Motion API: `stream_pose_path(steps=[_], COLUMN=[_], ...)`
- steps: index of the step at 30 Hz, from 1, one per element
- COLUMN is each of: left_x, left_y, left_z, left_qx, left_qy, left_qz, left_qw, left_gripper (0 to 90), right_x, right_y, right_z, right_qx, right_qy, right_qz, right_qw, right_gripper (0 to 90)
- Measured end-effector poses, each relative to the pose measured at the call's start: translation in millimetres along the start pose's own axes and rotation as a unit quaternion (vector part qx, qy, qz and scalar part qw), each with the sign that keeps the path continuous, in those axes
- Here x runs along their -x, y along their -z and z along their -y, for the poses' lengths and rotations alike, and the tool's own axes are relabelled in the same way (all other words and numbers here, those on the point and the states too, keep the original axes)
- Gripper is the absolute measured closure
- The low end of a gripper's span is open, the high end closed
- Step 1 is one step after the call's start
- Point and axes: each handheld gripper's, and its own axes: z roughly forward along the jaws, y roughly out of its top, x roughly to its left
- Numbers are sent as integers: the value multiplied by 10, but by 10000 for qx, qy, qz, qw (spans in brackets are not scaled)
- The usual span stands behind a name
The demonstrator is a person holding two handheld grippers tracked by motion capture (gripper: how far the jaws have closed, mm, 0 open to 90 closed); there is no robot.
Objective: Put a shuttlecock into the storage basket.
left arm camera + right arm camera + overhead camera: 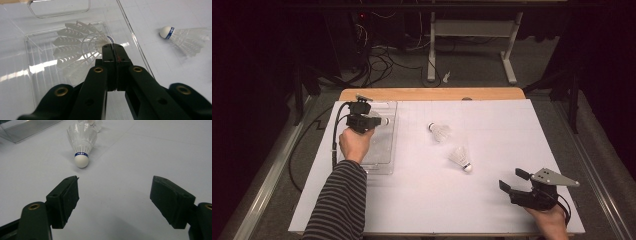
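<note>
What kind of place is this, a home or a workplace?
Probably a lab or workshop, not a home: a white table, loose cables on the grey floor behind it, and a bare metal desk frame in a dark room.

The right gripper (pixel 115 202) fills the lower part of the frame; its two black jaws stand wide apart, one at the lower left and one at the lower right, with nothing between them but the bare white table surface (pixel 120 170); a shuttlecock (pixel 82 141) lies in the upper left of centre, its round white cork base with a blue band pointing toward the camera, its feather skirt pointing away; a second shuttlecock (pixel 94 124) lies just behind it at the top edge, partly cut off; a clear plastic container (pixel 27 128) sits in the upper left corner.
</note>
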Motion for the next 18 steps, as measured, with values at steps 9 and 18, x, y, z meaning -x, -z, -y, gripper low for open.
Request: stream_pose_path(steps=[9, 18], left_x=[11, 6], left_y=[-44, -84], left_z=[21, 50], left_qx=[-62, -167], left_qy=[-22, -19], left_qz=[-34, -74], left_qw=[10000, 9998], left_gripper=[889, 889], right_x=[1, 1], right_y=[2, 0], right_z=[0, -3], right_qx=[3, 20], right_qy=[-1, -21], right_qz=[-7, -19], right_qw=[10000, 10000], right_gripper=[235, 233])
